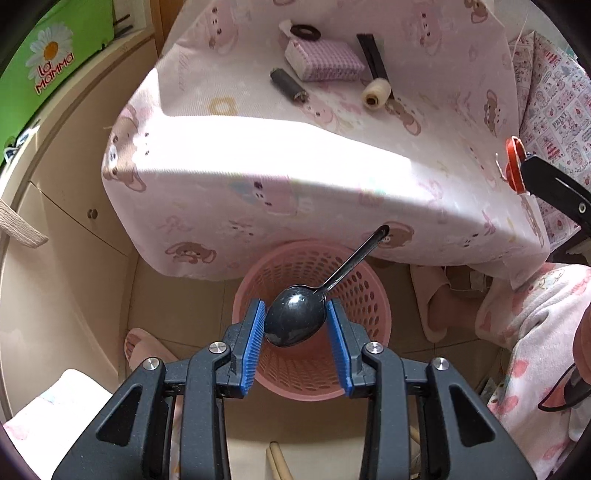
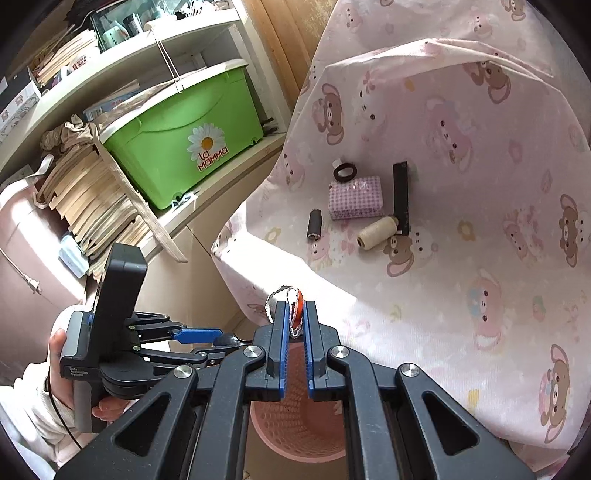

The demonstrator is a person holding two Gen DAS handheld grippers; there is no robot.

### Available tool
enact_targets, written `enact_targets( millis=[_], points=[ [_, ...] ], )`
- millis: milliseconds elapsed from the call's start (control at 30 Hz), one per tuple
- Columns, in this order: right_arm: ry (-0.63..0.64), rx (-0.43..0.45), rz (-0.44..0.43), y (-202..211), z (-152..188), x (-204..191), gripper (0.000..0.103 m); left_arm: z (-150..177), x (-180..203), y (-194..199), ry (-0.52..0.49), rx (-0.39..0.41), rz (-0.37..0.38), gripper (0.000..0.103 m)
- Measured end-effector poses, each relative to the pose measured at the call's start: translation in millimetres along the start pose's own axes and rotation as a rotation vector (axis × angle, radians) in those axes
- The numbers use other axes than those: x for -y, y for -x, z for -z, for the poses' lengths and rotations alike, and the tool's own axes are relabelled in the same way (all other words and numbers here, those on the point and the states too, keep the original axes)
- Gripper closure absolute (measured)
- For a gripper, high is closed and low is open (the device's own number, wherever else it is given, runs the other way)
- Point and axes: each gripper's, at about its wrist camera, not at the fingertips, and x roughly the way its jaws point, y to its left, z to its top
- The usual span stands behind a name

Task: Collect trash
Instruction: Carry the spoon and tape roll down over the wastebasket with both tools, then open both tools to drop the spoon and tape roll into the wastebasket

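My left tongs [image 1: 295, 317] are clamped on the glossy bowl of a black plastic spoon [image 1: 295, 320]. Their ribbed blue pads [image 1: 257, 325] press its two edges, and the thin handle slants up to the right. The spoon hangs right over the pink plastic basket [image 1: 354, 291], a round bin with walls full of oval holes, standing on the tiled floor beside the table.

The table wears a soft pink cloth [image 1: 258, 155] printed with bears. On it lie a dark thread spool [image 1: 288, 86], a black ring [image 1: 306, 32], a checked lilac packet [image 1: 325, 61], a flat black strip [image 1: 373, 55] and a cream thread spool [image 1: 376, 94], close together.

My right tongs [image 2: 295, 314] are shut tight on a small red round thing [image 2: 300, 301] with a frayed white edge; I cannot tell what it is. It sits near the table edge, above the basket rim.
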Motion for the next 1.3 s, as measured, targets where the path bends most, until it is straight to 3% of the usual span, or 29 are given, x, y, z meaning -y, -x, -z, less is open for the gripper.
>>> enact_targets(
  millis=[167, 433, 733, 900, 1067, 1167, 1300],
  points=[
    [0.017, -0.097, -0.001, -25.1, 12.5, -7.6, 0.095, 5.5, 3.2, -17.0, -0.024, -0.065, -0.034, 0.07],
    [0.058, -0.27, 0.072, -78.0, 41.6, -13.4, 0.095, 19.0, -7.9, -74.6, 0.013, -0.257, -0.127, 0.07],
    [0.154, -0.436, 0.193, -139.1, 82.5, -21.1, 0.095, 30.5, -36.7, -124.1, 0.203, -0.45, -0.005, 0.07],
    [0.184, -0.473, 0.225, -153.6, 92.7, -23.4, 0.095, 35.3, -38.8, -134.8, 0.238, -0.476, -0.015, 0.069],
    [0.165, -0.479, 0.226, -152.7, 93.0, -21.3, 0.094, 37.4, -42.4, -139.3, 0.28, -0.496, 0.025, 0.069],
    [0.152, -0.483, 0.219, -147.8, 92.1, -15.5, 0.088, 35.5, -40.9, -138.5, 0.268, -0.486, 0.02, 0.069],
    [0.143, -0.479, 0.226, -148.2, 89.8, -11.7, 0.086, 33.0, -39.4, -135.4, 0.265, -0.468, 0.015, 0.053]
  ],
)
